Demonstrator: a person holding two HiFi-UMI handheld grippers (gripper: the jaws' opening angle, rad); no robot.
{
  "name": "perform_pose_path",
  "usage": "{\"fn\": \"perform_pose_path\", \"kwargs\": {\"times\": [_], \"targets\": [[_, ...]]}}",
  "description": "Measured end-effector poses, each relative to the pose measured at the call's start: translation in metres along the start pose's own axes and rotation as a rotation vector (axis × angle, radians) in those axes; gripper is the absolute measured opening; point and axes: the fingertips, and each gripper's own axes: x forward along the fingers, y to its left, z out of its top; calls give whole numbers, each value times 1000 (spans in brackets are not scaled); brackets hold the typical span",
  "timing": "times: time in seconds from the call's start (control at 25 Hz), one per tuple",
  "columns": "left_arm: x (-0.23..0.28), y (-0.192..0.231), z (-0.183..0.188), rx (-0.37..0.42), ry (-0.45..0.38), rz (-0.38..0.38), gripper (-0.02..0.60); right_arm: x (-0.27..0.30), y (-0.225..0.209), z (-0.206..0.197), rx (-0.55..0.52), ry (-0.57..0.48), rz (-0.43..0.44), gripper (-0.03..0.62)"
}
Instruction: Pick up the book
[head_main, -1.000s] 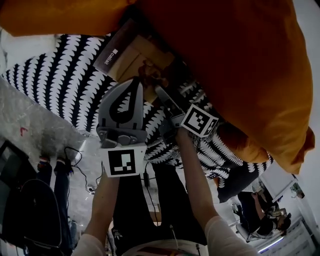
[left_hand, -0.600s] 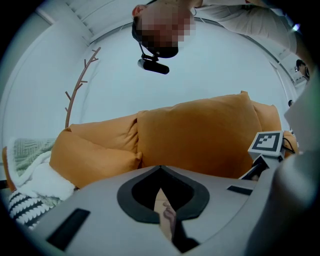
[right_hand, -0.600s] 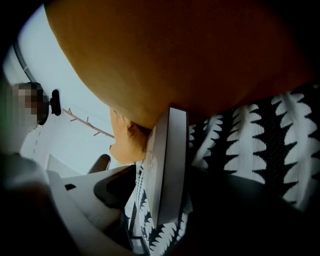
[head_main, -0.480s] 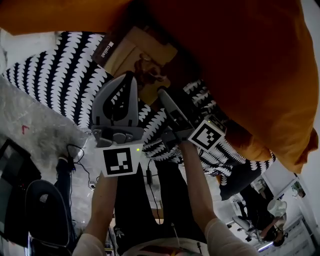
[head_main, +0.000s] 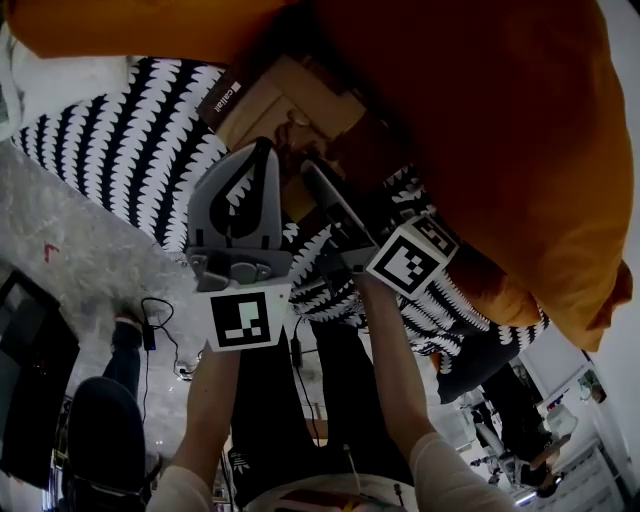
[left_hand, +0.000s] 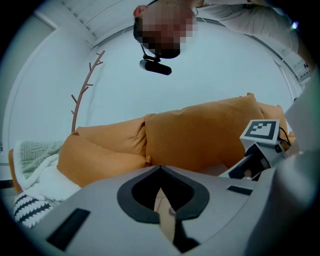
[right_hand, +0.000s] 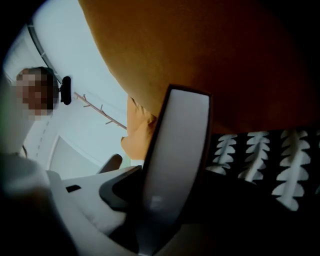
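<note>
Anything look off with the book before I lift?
Yes: the book lies askew on the black-and-white blanket, its far side tucked under the orange cushion, so it may drag.

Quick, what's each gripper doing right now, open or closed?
Left gripper: shut, with a tan sliver showing through the seam.
Right gripper: cannot tell; one pale jaw shows, the rest is in shadow.
</note>
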Motion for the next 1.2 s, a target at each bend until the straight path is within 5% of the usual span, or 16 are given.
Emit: {"fn": "perform_pose_path", "kwargs": {"times": [0.04,0.44,0.68,0.88,1.2], "targets": [[0,1,1,0,-6,3,8,1,-2,-1,-11,9,-26,204],[-10,1,19,5,-27,6,8,-12,14,14,-2,-65,-78,162],[-23,4,56,2,-74,20,8,-36,55,31,-129,-106,-110,156],[-39,10,115,-24,-120,36,8,-65,109,45,-177,-149,-112,156],[-57,0,277,-65,-289,62,8,-146,228,131,-267,-335,-50,155]]}}
